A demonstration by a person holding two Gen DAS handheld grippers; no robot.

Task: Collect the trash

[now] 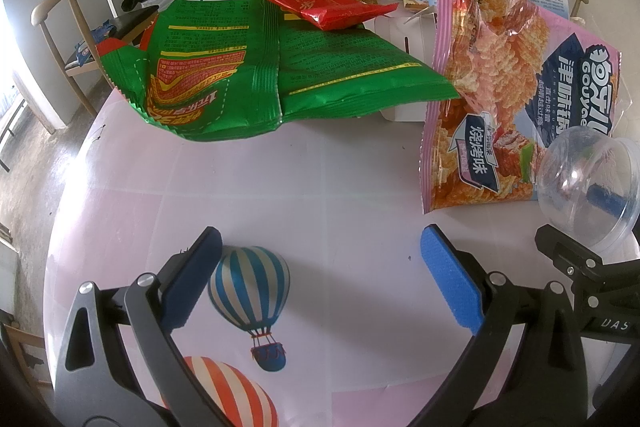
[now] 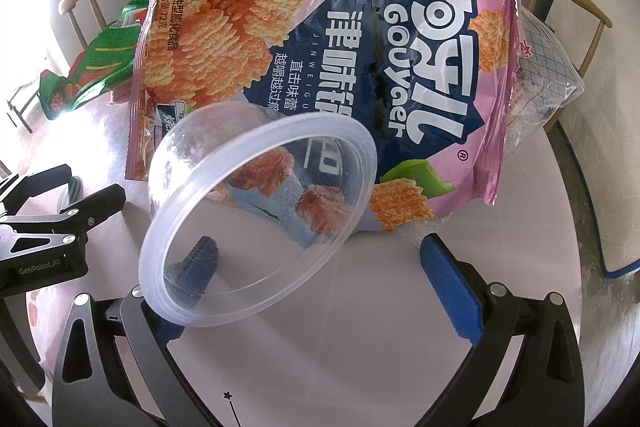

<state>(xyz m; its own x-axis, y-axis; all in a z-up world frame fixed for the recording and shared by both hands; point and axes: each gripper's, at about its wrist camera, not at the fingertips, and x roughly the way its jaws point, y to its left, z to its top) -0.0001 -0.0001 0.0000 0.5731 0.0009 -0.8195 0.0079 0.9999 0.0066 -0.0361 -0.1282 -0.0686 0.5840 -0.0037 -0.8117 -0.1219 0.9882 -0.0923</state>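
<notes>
While the left gripper [image 1: 320, 267] hangs over the pink balloon-print tablecloth [image 1: 320, 187] with its blue pads spread wide and nothing between them, the right gripper [image 2: 320, 267] is also wide apart, yet a clear plastic cup [image 2: 256, 211] is hooked over its left finger [image 2: 200, 259], which pokes inside the cup's rim; the cup is tilted with its mouth toward the camera. Just behind it the pink crisp bag [image 2: 320, 67] leans up, and farther left the green snack bag [image 1: 248, 59] lies with a red wrapper [image 1: 320, 3] on top. This looks like the gathering step: the cup seems loosely carried rather than pinched, so the next move calls for either closing on its wall or carrying it level to wherever trash goes, which no view shows.
</notes>
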